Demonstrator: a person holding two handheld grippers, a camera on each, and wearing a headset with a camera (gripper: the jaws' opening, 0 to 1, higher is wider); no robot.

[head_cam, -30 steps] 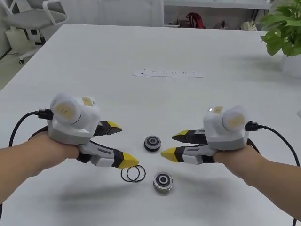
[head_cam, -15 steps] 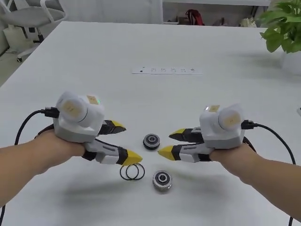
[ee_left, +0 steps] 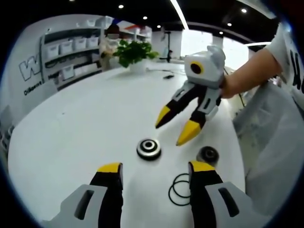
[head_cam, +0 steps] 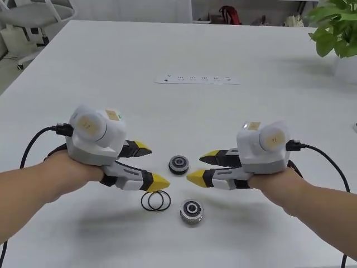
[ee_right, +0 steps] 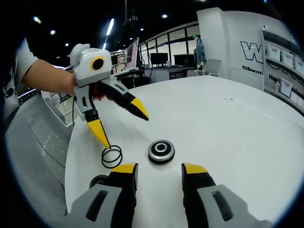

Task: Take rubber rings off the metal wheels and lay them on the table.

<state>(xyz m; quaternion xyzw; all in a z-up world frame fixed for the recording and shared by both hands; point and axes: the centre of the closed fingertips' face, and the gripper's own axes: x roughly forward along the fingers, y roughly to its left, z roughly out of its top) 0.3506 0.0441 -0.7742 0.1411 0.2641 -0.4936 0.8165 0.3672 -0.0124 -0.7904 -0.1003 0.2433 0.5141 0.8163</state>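
Rubber rings (head_cam: 155, 200) flat on table (head_cam: 251, 111), just beside near wheel (head_cam: 191, 210), open surface beyond; left gripper (head_cam: 155, 165), right gripper (head_cam: 197, 167) fingers apart.

Two black rubber rings (head_cam: 156, 200) overlapping, flat, beside near metal wheel (head_cam: 192, 210).

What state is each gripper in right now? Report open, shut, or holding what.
Left gripper: open, holding nothing.
Right gripper: open, holding nothing.
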